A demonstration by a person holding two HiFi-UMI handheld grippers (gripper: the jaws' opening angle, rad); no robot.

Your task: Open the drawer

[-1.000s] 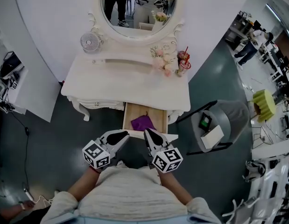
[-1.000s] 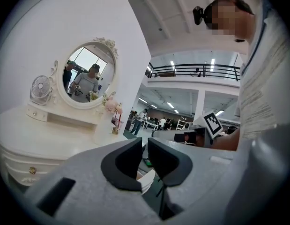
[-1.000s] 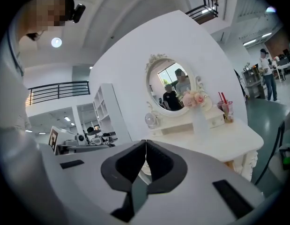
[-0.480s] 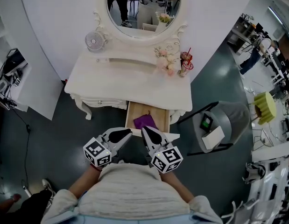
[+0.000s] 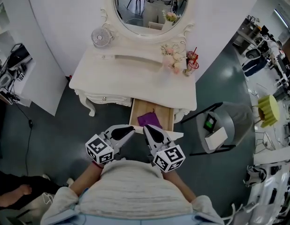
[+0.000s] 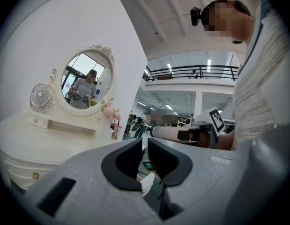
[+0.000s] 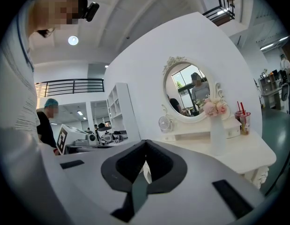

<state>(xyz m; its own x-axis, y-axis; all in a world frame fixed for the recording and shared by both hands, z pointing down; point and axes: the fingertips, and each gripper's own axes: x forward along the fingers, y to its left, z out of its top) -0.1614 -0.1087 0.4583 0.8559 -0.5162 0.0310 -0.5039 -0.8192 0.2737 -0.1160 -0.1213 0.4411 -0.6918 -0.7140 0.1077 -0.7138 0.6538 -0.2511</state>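
The drawer, a shallow box with a pale wooden inside and a white front, stands pulled well out from under the front edge of the white worktop, right of its middle, with a purple cloth lying inside.

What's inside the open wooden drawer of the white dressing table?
In the wooden drawer lies a purple cloth-like item; the drawer's rear is hidden under the white tabletop.

white dressing table with small fan, flowers, lidded cup
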